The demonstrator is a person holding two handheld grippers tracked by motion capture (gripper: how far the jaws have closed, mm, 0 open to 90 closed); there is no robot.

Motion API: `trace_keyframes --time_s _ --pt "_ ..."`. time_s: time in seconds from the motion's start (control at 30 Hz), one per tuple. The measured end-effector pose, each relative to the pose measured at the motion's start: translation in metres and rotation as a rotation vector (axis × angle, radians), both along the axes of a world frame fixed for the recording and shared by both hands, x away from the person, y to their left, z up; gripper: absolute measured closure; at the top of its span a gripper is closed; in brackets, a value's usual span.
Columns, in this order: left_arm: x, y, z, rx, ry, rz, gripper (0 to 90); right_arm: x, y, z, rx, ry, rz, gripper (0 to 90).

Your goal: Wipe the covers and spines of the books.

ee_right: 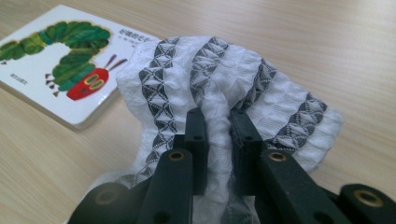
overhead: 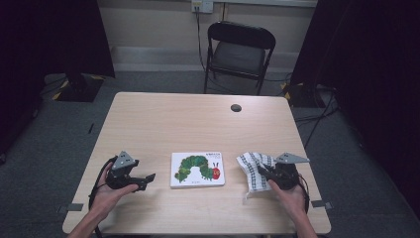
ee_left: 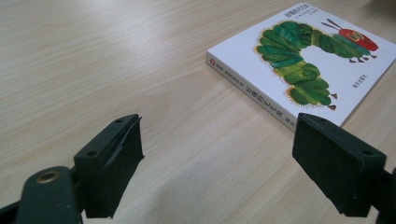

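Leftmost, the left gripper (overhead: 147, 177) rests with jaws spread wide and empty, near the white square caterpillar picture book (overhead: 197, 169). Just right of that book, the right gripper (overhead: 261, 171) pinches the white grey-striped waffle cloth (overhead: 253, 166).

1. A picture book (overhead: 197, 169) with a green caterpillar on its white cover lies flat near the front middle of my worktop (overhead: 163, 119), which is light wood.
2. A small dark round hole (overhead: 236, 107) sits in the worktop toward its far right corner.
3. A black folding chair (overhead: 237, 54) stands beyond the far edge, facing me.
4. A wall socket (overhead: 202, 5) sits above the chair, with a cable hanging down.
5. Grey carpet (overhead: 148, 79) covers the floor.
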State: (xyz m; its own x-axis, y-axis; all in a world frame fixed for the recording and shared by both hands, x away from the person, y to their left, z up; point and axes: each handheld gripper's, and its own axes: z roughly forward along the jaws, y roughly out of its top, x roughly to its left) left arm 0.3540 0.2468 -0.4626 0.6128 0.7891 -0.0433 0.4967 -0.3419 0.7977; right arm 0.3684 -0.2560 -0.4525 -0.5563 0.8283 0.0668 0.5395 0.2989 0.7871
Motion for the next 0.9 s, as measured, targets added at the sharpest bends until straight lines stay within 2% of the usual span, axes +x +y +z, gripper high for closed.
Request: trace_keyframes --time_s 0.13,0.23,0.33,0.6,0.77,0.83,0.9 --pt "0.000 0.000 0.000 0.007 -0.008 0.003 15.8 0.001 0.014 0.010 0.021 -0.017 0.038 80.3" --pt "0.000 -0.001 -0.001 0.001 0.000 0.005 15.8 0.003 0.020 0.013 0.017 -0.027 0.054 80.3" --pt "0.001 -0.002 -0.001 0.022 -0.011 0.001 15.8 0.008 0.028 0.016 0.022 -0.035 0.072 80.3" --pt "0.002 -0.005 -0.002 0.031 0.002 -0.017 15.8 0.019 0.053 0.018 0.033 -0.033 0.122 80.3" --pt "0.001 -0.006 -0.002 0.022 0.008 -0.022 15.9 0.027 0.070 0.018 0.024 -0.032 0.164 80.2" --pt "0.002 -0.006 -0.003 0.031 0.010 -0.024 15.9 0.030 0.074 0.020 0.021 -0.030 0.172 80.2" --pt "0.002 -0.006 -0.003 0.031 0.009 -0.028 15.9 0.031 0.080 0.022 0.034 -0.036 0.181 80.1"
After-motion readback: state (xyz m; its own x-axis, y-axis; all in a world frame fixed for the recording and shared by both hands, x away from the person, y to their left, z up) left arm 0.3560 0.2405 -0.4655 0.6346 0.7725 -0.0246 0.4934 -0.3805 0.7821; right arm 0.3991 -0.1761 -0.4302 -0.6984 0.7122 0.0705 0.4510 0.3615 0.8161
